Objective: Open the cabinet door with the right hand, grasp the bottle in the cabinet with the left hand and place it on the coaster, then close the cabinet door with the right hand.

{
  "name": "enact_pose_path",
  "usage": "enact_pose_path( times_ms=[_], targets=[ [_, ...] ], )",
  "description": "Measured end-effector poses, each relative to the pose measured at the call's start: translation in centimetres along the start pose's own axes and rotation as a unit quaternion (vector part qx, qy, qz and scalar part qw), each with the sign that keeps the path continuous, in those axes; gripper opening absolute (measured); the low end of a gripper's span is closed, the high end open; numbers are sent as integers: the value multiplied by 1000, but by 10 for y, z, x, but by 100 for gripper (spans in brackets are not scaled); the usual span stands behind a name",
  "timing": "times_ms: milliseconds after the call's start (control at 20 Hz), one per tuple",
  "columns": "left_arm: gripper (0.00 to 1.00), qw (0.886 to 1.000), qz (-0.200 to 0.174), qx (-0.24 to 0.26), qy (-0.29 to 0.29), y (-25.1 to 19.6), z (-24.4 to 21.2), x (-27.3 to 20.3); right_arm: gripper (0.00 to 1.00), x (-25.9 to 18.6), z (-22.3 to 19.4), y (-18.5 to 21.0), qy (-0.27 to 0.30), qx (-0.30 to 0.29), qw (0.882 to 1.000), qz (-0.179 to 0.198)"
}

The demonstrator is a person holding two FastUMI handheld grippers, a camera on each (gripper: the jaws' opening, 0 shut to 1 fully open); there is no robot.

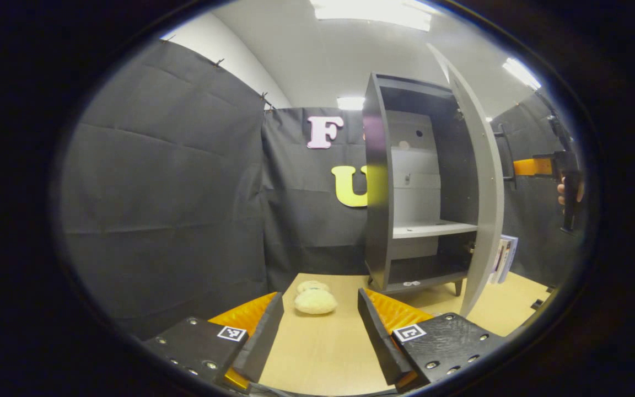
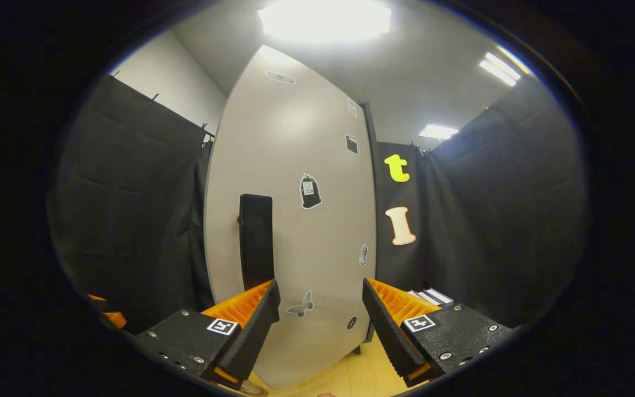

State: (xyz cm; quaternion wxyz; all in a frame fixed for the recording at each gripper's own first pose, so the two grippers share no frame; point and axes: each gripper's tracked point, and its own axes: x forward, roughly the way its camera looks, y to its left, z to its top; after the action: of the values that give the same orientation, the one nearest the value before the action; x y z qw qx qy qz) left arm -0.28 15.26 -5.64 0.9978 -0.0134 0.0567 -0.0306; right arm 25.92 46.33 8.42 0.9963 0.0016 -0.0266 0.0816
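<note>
The tall grey wooden cabinet (image 1: pixel 400 182) stood on the pale wood tabletop (image 1: pixel 323 353), its grey door (image 2: pixel 295 209) swung open with a black bar handle (image 2: pixel 256 240). A cream round coaster (image 1: pixel 315 301) lay near the cabinet's foot. The left tool (image 1: pixel 320 331) and right tool (image 2: pixel 320 325) were spread apart, holding nothing.

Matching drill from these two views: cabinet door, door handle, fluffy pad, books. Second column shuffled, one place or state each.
1 cabinet door
2 door handle
3 fluffy pad
4 books

A lying on the table, in front of the cabinet
B swung open
C standing past the open door, beside the cabinet
D dark vertical bar on the door's outer face

Pairs: 1-B, 2-D, 3-A, 4-C
</note>
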Motion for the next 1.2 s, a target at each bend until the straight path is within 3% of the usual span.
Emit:
enact_pose_path(
  times_ms=[350, 500, 550, 700, 950, 1100, 1200],
  targets=[
    [77, 1000, 10, -2, 2, 10, 1, 1, 94, 6, -18, 8, 17, -4, 1000, 9],
    [81, 1000, 6, -1, 0, 7, 4, 4, 91, 4, -19, 6, 14, -3, 1000, 10],
    [77, 1000, 3, 0, -2, 4, 7, 6, 94, 2, -18, 3, 9, -5, 1000, 7],
    [81, 1000, -2, 6, 0, -10, 9, 14, 94, -3, -16, -8, 2, -5, 1000, 2],
    [84, 1000, 2, -3, -8, -46, 23, 23, 94, -14, -12, -43, -1, -6, 1000, -1],
    [77, 1000, 1, -6, -15, -75, 38, 26, 94, -19, -11, -71, -5, -1, 1000, -5],
    [81, 1000, 1, -6, -19, -94, 44, 28, 94, -21, -13, -90, -5, 0, 1000, -8]
  ],
)
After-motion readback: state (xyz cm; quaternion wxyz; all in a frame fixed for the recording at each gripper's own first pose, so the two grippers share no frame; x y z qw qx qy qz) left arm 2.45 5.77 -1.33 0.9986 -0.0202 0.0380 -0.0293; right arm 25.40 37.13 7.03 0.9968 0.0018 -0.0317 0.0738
